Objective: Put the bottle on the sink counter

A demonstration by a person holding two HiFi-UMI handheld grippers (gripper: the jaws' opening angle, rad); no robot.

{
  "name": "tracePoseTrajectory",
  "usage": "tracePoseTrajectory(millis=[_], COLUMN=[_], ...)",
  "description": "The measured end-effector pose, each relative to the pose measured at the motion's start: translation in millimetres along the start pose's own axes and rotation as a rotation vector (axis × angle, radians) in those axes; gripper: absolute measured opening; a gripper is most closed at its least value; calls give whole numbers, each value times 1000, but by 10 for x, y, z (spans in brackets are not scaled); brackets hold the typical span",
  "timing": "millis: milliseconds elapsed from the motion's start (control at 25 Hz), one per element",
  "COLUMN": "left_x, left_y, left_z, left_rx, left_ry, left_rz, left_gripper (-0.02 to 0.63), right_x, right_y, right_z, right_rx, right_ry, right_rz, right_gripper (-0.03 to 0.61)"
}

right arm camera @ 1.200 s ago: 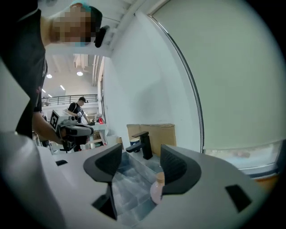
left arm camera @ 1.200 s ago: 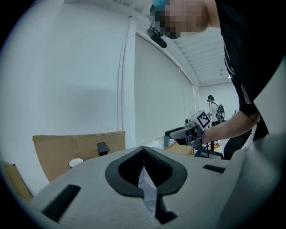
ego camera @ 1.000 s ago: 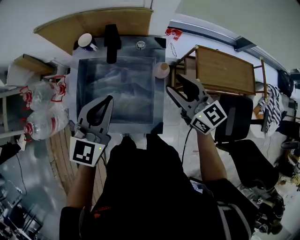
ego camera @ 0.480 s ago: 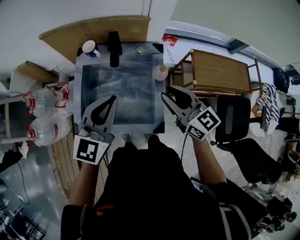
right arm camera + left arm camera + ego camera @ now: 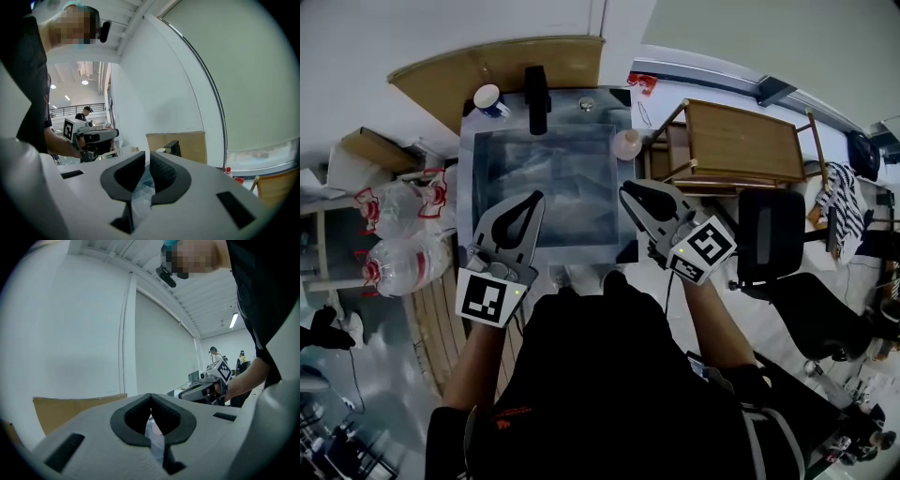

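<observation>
A clear bottle [image 5: 627,143] with a pale pink top stands upright on the right rim of the steel sink [image 5: 467,187]; no gripper touches it. My right gripper [image 5: 630,192] hovers at the sink's front right, just short of the bottle. Its jaws are closing and nearly together, with a thin slit and nothing between them [image 5: 147,157]. Over the sink's front left, my left gripper [image 5: 534,199] is shut and empty, its tips meeting [image 5: 150,395]. Each gripper appears in the other's view, held by a hand.
A black faucet [image 5: 535,94] and a white cup [image 5: 487,97] stand at the sink's back edge, a brown board [image 5: 516,58] behind them. A wooden table [image 5: 745,141] and black chair [image 5: 769,246] are at the right, large water jugs [image 5: 394,258] at the left.
The right gripper's jaws went from wide apart to nearly together, and it drew back from the bottle toward the sink's front. The bottle stays on the rim. The left gripper hardly moved.
</observation>
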State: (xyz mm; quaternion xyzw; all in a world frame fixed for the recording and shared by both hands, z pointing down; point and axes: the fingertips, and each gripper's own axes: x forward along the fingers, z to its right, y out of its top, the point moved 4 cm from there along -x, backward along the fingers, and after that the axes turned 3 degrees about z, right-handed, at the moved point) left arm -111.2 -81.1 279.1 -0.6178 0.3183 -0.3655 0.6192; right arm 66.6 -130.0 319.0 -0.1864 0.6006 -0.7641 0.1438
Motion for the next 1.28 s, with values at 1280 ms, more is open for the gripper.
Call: tracePoseTrajectory(millis=[1280], left_x=[-38], left_y=[21], left_z=[-11], left_rx=[-7], left_ry=[17], left_rz=[20], left_gripper=[15], right_x=[36], right_y=[52], right_z=[-37], right_rx=[-52], right_ry=[-8], right_rz=[-4], right_gripper=[5])
